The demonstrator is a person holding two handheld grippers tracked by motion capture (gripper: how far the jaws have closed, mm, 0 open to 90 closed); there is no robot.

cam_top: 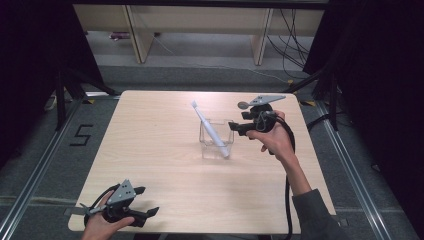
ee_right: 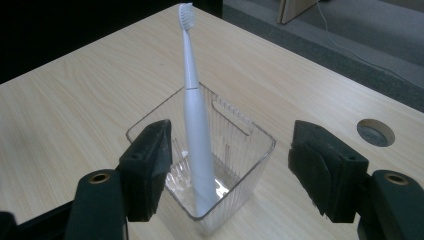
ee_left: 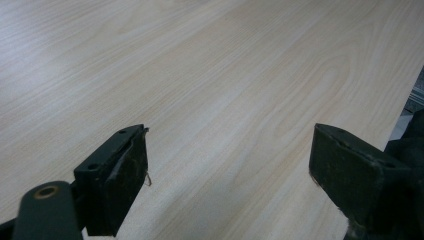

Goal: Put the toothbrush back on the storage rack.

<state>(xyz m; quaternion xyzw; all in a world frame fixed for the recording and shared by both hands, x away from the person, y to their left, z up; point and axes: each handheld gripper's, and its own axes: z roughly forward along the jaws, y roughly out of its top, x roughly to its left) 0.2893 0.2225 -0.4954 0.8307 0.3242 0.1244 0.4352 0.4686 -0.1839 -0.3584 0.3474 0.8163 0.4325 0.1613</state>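
A: Status on the right gripper [cam_top: 234, 127]?

B: Jaws stand wide apart, nothing pressed between them. In the right gripper view the two black pads [ee_right: 150, 167] flank the clear box [ee_right: 250, 150], which sits just ahead of them. No contact visible from either pad.

A: And the toothbrush?

B: The white electric toothbrush [cam_top: 211, 129] stands inside the clear box, base in the bottom of it, body leaning against the rim. In the high view the brush head tilts toward the far left side of the table; the handle foot is at the near right corner of the box. In the right gripper view [ee_right: 192, 125] it looks close to upright, bristles at the top.

A: Where is the box on the table?

B: Roughly the middle of the light wooden table [cam_top: 165, 190], a bit right of centre. Right gripper is just beside it on the right, held by the person's right hand [cam_top: 272, 137], above the tabletop and pointing across at the box. Cable drops from it along the forearm.

A: Left side?

B: Left gripper [cam_top: 145, 202] is at the near left corner of the table, well apart from the box, in the person's left hand [cam_top: 102, 225]. Jaws spread wide, holding nothing. The left gripper view shows bare wood grain between the two pads [ee_left: 122, 185].

A: Anything else on the table?

B: A round cable hole [ee_right: 376, 132] in the tabletop, off to the side of the box, in the right gripper view.
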